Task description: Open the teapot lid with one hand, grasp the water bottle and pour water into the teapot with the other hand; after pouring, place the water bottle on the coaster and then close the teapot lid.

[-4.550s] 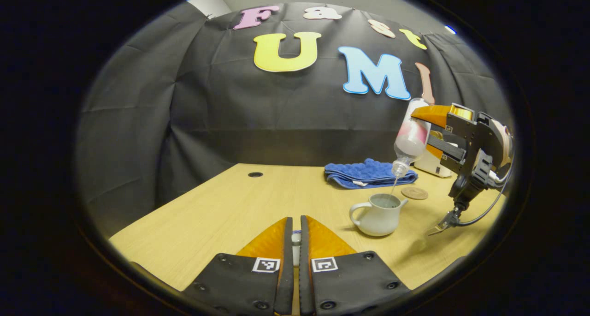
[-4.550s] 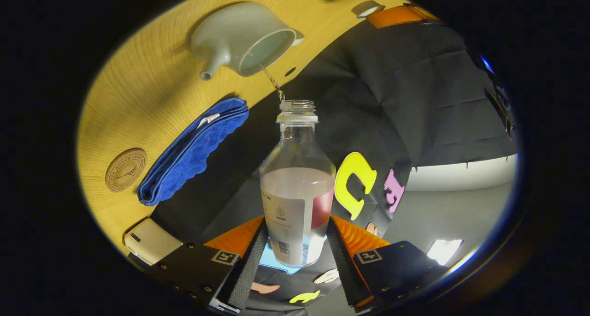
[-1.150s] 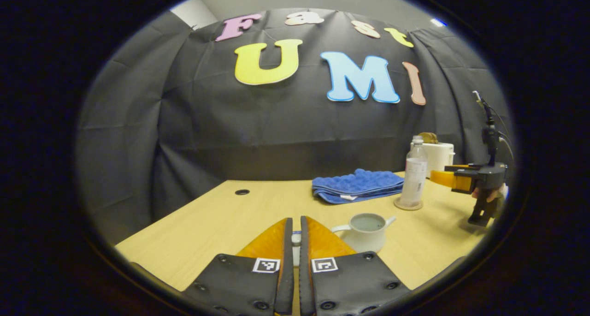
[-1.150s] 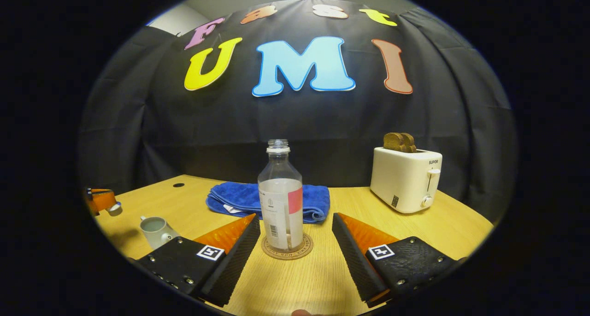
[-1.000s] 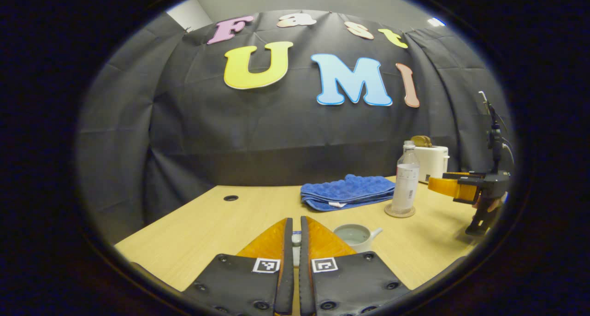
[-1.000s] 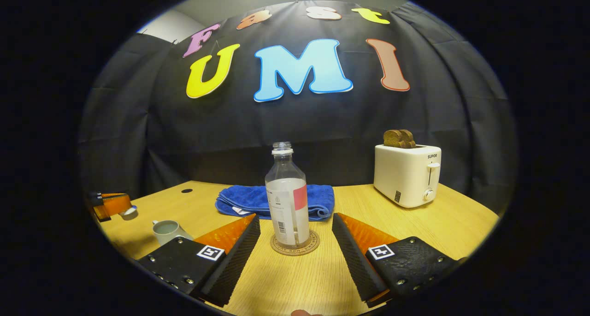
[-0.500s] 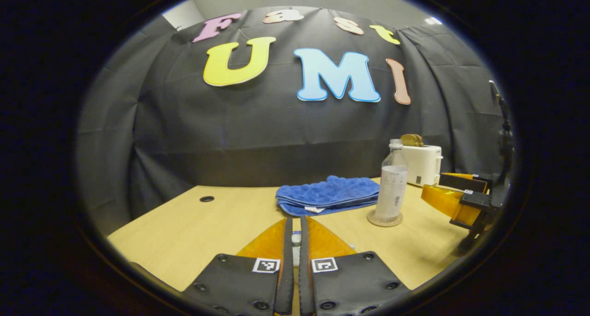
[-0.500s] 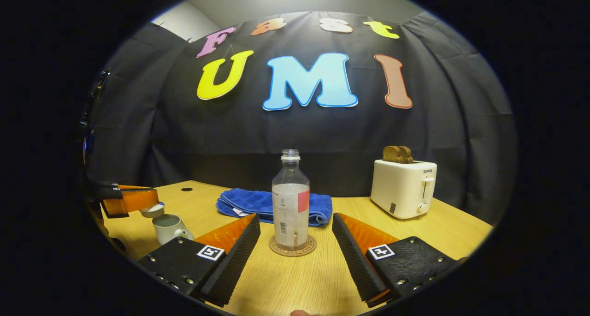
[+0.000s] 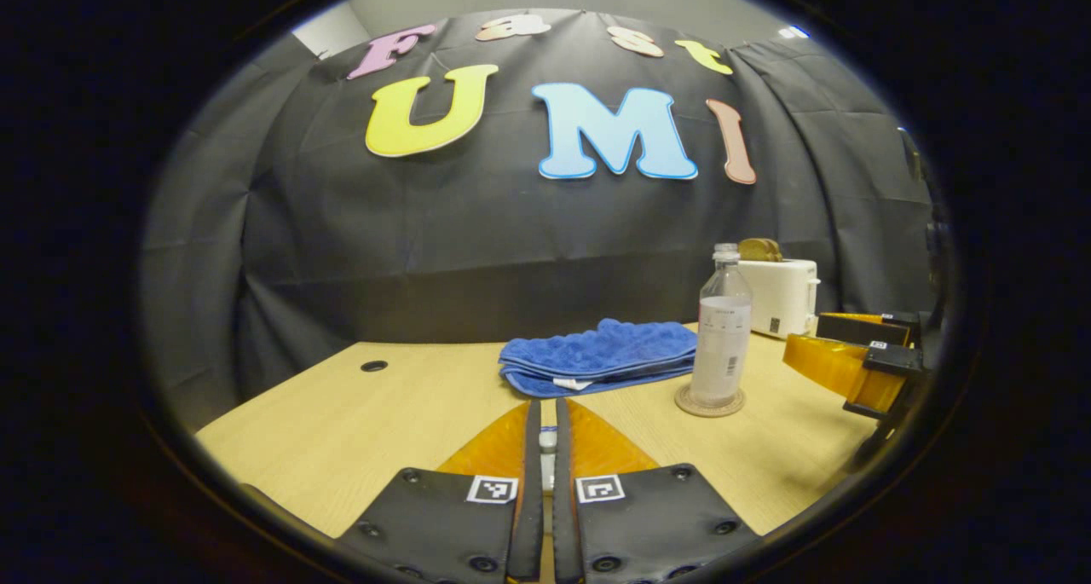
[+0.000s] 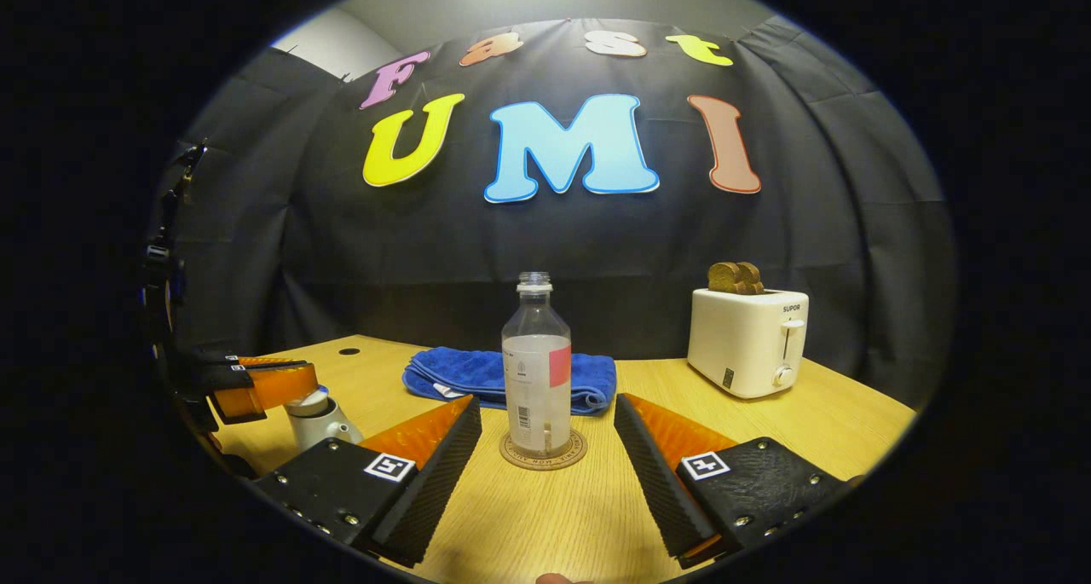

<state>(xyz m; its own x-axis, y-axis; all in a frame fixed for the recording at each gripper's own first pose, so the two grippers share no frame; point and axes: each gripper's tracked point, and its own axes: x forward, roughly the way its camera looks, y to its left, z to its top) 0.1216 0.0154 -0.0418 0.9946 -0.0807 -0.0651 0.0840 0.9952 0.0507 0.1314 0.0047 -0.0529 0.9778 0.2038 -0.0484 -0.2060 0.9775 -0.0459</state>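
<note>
The clear water bottle stands upright and uncapped on the round cork coaster; in the left gripper view the bottle and coaster are at the right. My right gripper is open, its fingers either side of the bottle and short of it, touching nothing. At the left, my left gripper holds the white lid at the mouth of the white teapot. In its own view my left gripper is shut on the lid's knob, and the teapot is hidden beneath its fingers.
A folded blue towel lies behind the bottle. A white toaster with bread in it stands at the back right. The wooden table has a cable hole at its far left.
My left gripper carried the lid rightward and down onto the teapot, which slid out of sight under its fingers. The right gripper stayed open behind the bottle on the coaster.
</note>
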